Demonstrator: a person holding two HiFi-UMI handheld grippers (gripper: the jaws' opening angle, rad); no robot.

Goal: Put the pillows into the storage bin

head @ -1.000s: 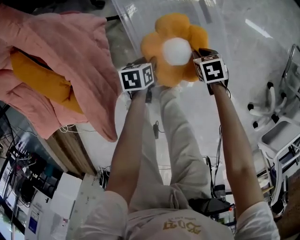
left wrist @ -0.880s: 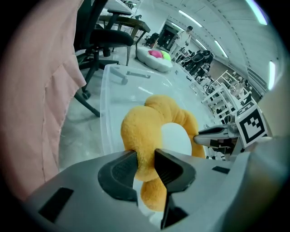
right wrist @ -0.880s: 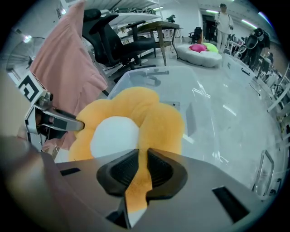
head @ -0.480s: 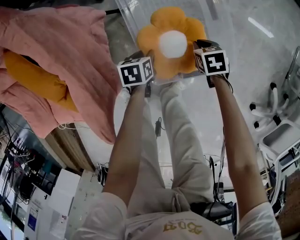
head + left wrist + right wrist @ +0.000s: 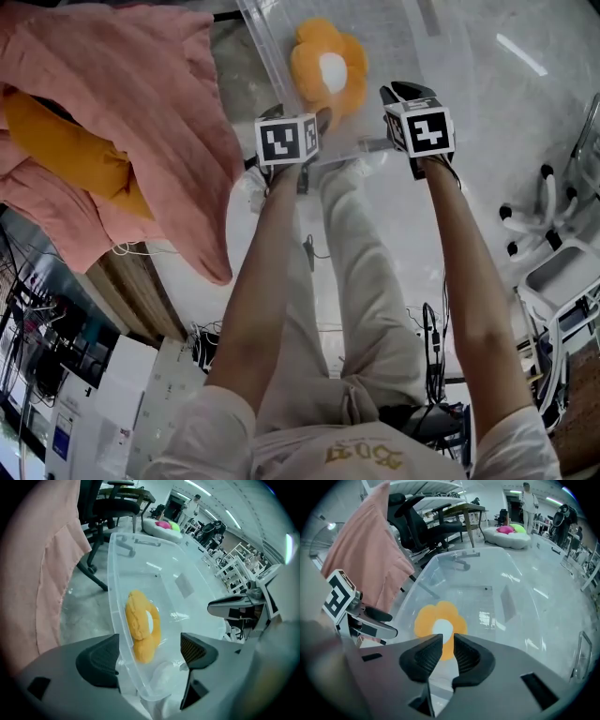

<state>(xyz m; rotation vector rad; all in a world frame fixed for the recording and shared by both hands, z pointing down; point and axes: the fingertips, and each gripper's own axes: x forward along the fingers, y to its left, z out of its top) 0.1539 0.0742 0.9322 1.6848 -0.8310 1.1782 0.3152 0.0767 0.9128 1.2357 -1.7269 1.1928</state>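
Flower pillow (image 5: pixel 326 73): inside the storage bin (image 5: pixel 403 56), on its floor, free of both grippers.
Left gripper (image 5: pixel 149 644): jaws spread, just opening, empty.
Right gripper (image 5: pixel 447 641): jaws almost pressed together, empty.
Risk: catching the bin's rim on lifting away, tipping it.
Remaining: 1 orange pillow (image 5: pixel 66 150) in pink cloth (image 5: pixel 141 103).

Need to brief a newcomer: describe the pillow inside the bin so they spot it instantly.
Find the big clear plastic storage bin on the floor. Inside it is an orange flower-shaped pillow with a white centre, unlike the plain orange cushion bundled in pink cloth outside.
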